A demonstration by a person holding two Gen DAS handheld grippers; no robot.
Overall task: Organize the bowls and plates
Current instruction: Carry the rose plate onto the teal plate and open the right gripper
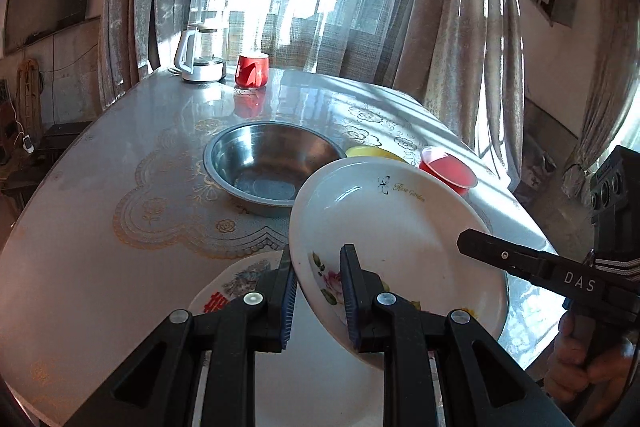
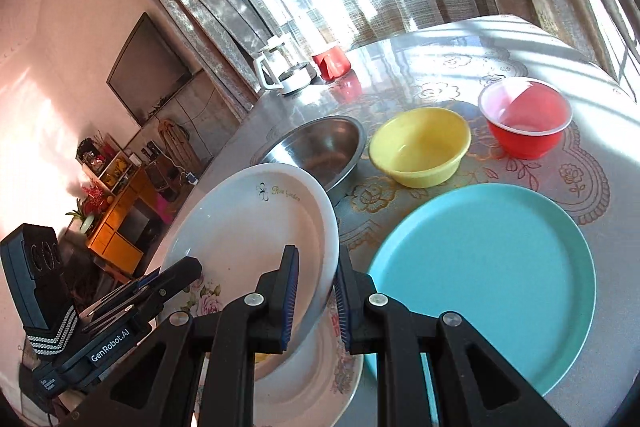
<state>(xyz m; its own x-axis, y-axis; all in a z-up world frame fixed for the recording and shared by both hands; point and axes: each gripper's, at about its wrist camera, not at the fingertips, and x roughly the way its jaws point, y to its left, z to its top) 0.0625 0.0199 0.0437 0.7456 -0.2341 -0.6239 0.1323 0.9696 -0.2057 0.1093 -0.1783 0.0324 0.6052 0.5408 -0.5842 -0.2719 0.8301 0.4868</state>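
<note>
A white plate [image 1: 400,227] printed with roses and "Rose Garden" hangs tilted above the table, held from both sides. My left gripper [image 1: 318,255] is shut on its near rim, and the right gripper [image 1: 472,245] reaches it from the right. In the right wrist view, my right gripper [image 2: 318,255] is shut on the white plate [image 2: 248,227] at its edge, with the left gripper [image 2: 188,269] at the lower left. Under it a flowered plate [image 2: 320,367] lies on the table. Beyond stand a steel bowl [image 2: 320,147], a yellow bowl [image 2: 420,147] and a red bowl [image 2: 524,119]. A teal plate [image 2: 488,279] lies to the right.
A white kettle [image 1: 196,55] and a red cup [image 1: 251,70] stand at the table's far edge by the curtained window. A lace-patterned cloth under glass covers the table [image 1: 120,155]. A person's hand [image 1: 580,359] grips the right tool's handle.
</note>
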